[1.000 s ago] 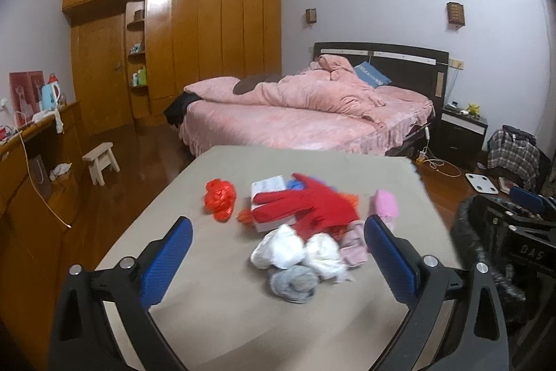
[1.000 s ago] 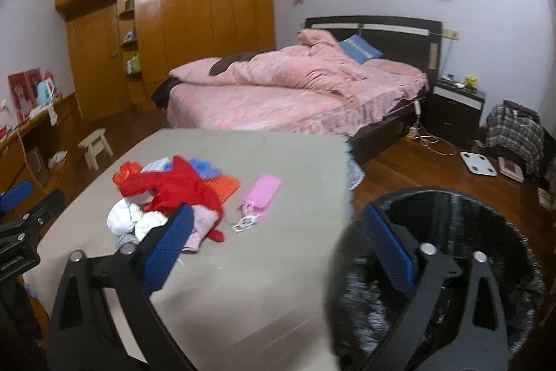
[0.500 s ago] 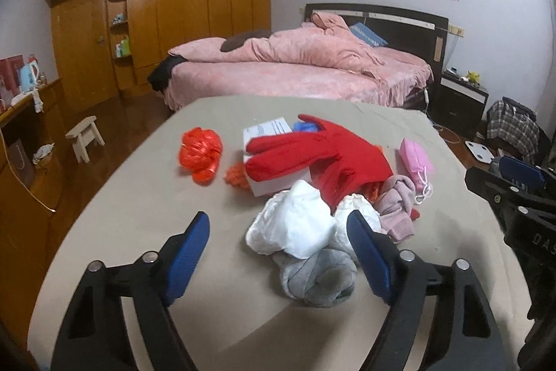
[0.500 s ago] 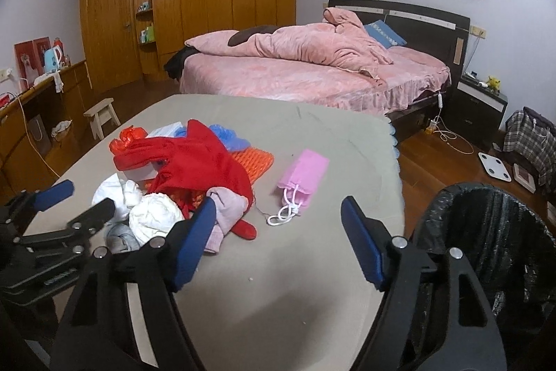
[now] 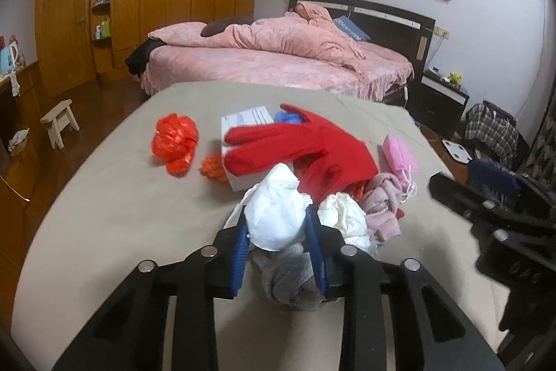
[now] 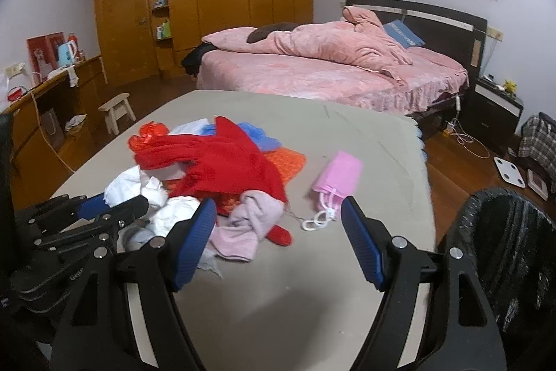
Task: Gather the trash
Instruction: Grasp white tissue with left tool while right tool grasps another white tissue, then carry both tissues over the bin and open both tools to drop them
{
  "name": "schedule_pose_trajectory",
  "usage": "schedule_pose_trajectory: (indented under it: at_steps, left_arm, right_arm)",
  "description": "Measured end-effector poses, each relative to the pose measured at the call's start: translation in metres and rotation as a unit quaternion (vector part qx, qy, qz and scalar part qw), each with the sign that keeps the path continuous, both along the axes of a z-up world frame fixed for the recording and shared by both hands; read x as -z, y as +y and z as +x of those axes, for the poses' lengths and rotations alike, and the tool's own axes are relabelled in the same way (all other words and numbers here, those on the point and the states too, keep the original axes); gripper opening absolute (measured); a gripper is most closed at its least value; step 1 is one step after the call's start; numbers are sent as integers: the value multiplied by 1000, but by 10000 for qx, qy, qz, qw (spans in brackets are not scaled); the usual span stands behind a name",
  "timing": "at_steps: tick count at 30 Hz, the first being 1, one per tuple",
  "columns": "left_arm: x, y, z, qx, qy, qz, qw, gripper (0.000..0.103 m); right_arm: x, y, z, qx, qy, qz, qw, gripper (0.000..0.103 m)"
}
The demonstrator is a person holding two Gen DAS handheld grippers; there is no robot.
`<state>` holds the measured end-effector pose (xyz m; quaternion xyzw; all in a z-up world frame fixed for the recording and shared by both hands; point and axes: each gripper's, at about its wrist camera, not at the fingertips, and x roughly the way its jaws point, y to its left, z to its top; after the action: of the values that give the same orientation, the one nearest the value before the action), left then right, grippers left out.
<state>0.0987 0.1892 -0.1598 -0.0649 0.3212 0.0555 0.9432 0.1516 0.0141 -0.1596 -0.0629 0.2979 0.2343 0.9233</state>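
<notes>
A heap of litter lies on the beige table (image 5: 121,197): a white crumpled wad (image 5: 278,197), a grey wad (image 5: 292,270) under it, a red glove (image 5: 305,148), a pink cloth (image 6: 250,221) and a pink face mask (image 6: 338,176). My left gripper (image 5: 278,225) is closing, and its blue pads press the white wad from both sides. My right gripper (image 6: 278,202) hangs open above the table's near right part. Nothing is between its fingers, and the mask lies just ahead of its right finger. A bin lined with a black bag (image 6: 504,232) stands off the table's right edge.
A red plastic bag (image 5: 175,139) and a white box (image 5: 246,120) lie left of the heap. Behind the table are a pink bed (image 6: 330,72), a wooden wardrobe (image 6: 222,6) and a small stool (image 6: 116,112). A long counter (image 6: 45,93) runs along the left wall.
My left gripper came down and forward onto the heap and its jaws closed in on the white wad. My right gripper dropped forward over the table and narrowed slightly.
</notes>
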Motion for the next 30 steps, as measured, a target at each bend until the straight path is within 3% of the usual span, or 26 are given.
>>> schedule_pose_trajectory:
  at_steps: [5,11,15,24,30]
  left_arm:
    - [-15,16,-15,-277,-170,68,9994,30]
    - [-7,37,-23,-526,-18,299,9982,30]
    - [0,47,-25,-638,47,253,9976,30]
    - [4,50,-27,-648,87,170,9977,30]
    - [4,46,-28,-624,98,135,9979,30]
  right_arm:
    - [2,18,-3,-203,78,19,9998,73]
    - [15,48,-5,-449,280,-65,9986,70]
    - [24,67,-1,-598,390,-218,9972,63]
    - [42,80,5,-624,693,-422,9947,63]
    - [37,80,2,-976,762,-322,9918,35]
